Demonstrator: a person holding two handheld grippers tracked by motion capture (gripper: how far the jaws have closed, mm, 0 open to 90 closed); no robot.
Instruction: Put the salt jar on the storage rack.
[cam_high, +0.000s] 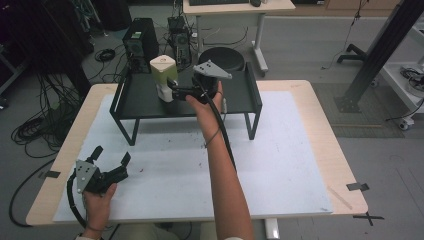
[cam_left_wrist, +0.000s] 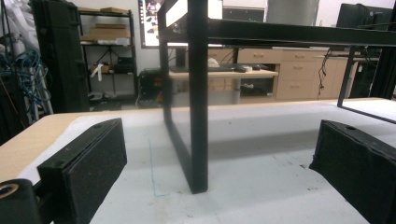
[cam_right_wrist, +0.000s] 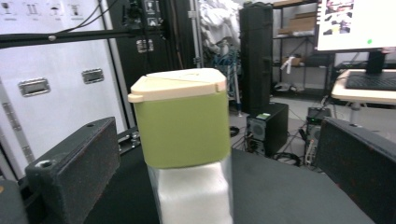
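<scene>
Green-topped container (cam_right_wrist: 183, 135) stands on the black shelf (cam_high: 145, 100) on my bench (cam_high: 300, 150), its clear lower half cut off at the frame's bottom in the right gripper view. Nearest me, my left gripper (cam_high: 111, 159) rests low on the bench, fingers apart. Farther off, my right gripper (cam_high: 170, 87) has fingers apart around the container; contact I cannot tell. No readable label shows.

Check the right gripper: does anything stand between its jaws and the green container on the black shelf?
Nothing visible does. The right gripper is open, and the green container stands upright on the black shelf, in line with the gap between its jaws with open space before it.
</scene>
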